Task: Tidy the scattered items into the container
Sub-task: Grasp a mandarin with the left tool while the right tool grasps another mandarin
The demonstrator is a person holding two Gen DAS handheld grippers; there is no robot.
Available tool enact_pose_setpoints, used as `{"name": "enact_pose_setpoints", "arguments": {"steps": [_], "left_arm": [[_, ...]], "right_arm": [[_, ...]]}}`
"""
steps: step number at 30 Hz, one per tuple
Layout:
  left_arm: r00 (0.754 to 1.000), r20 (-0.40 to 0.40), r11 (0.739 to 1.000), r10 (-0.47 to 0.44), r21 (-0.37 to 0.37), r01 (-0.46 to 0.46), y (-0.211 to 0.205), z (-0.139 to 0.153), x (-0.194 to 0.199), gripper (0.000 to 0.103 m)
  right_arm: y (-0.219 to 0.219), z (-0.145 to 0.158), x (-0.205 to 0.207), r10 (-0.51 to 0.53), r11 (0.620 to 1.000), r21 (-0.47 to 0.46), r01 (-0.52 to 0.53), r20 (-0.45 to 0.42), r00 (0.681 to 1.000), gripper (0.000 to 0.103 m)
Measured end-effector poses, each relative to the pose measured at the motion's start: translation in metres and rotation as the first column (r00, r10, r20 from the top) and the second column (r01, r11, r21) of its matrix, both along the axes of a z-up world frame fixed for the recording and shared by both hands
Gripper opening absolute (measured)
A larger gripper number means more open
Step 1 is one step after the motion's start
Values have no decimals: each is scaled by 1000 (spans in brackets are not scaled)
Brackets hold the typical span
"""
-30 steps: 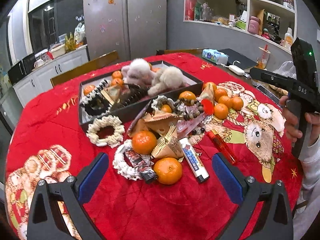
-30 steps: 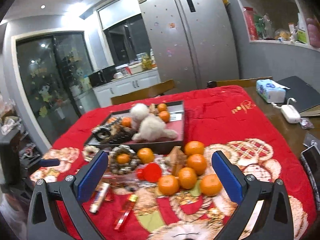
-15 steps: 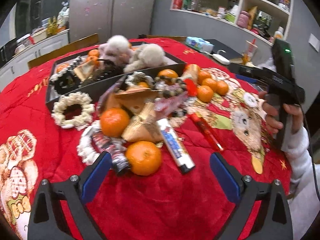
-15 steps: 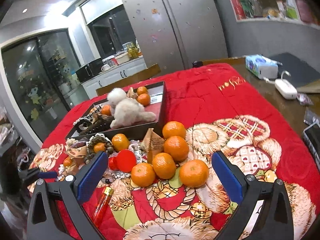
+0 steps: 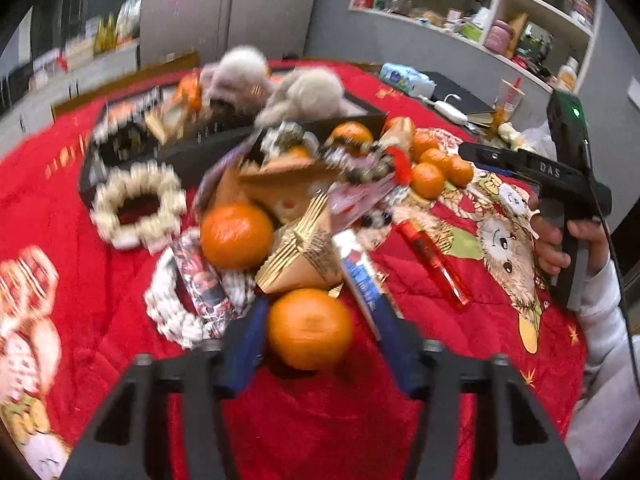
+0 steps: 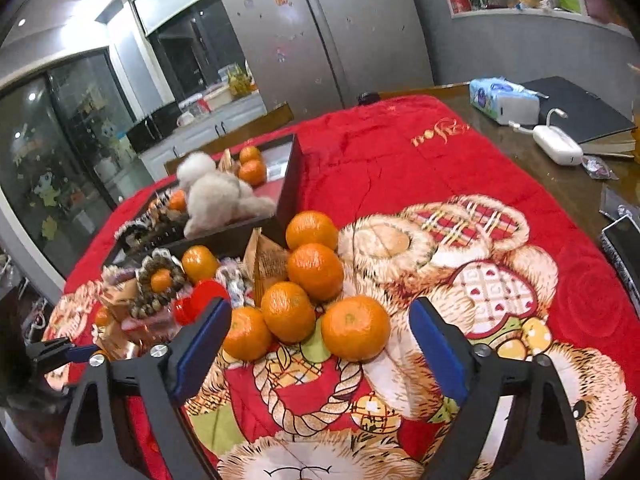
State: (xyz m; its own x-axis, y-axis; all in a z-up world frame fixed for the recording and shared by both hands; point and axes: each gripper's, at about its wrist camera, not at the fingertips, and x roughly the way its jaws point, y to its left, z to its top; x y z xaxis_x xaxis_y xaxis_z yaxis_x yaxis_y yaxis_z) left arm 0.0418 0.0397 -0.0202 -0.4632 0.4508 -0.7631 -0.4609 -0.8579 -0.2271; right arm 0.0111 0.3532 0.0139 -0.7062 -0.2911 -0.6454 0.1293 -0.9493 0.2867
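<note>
The left hand-held gripper (image 5: 320,332) is bracketing a round orange tangerine (image 5: 309,329), jaws partly closed, contact unclear; the right hand-held gripper (image 6: 320,320) is hovering wide open, empty.

Orange tangerines (image 6: 355,328) lie on a red, teddy-bear-patterned blanket (image 6: 400,168).

Plush red blanket (image 6: 384,160), glossy mandarins (image 6: 355,327)

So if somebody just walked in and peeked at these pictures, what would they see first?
Probably the tangerine sitting between the blue fingers of the left gripper, which are close on either side of it. Next, the cluster of tangerines on the red teddy-bear blanket, just ahead of the open right gripper. Behind them, fluffy plush toys sit in the black tray.
</note>
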Motion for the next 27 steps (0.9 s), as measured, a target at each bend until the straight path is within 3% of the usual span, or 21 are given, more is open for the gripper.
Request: {"name": "enact_pose_setpoints", "arguments": {"steps": [2, 10, 19, 27], "left_arm": [[1000, 0, 1000, -6, 13, 6, -2, -2, -1, 42], [999, -43, 998, -31, -53, 29, 7, -5, 5, 42], [998, -59, 998, -30, -48, 27, 7, -5, 8, 42], [998, -58, 999, -25, -40, 23, 5, -5, 8, 42]], "right_arm": [[-1, -4, -2, 3, 1000, 0, -3, 16, 1000, 86], [4, -16, -6, -20, 1000, -9, 21, 71, 997, 74], [4, -14, -3, -3, 1000, -25, 4, 58, 998, 59], [5, -17, -2, 2, 1000, -26, 0, 83, 997, 56]]}}
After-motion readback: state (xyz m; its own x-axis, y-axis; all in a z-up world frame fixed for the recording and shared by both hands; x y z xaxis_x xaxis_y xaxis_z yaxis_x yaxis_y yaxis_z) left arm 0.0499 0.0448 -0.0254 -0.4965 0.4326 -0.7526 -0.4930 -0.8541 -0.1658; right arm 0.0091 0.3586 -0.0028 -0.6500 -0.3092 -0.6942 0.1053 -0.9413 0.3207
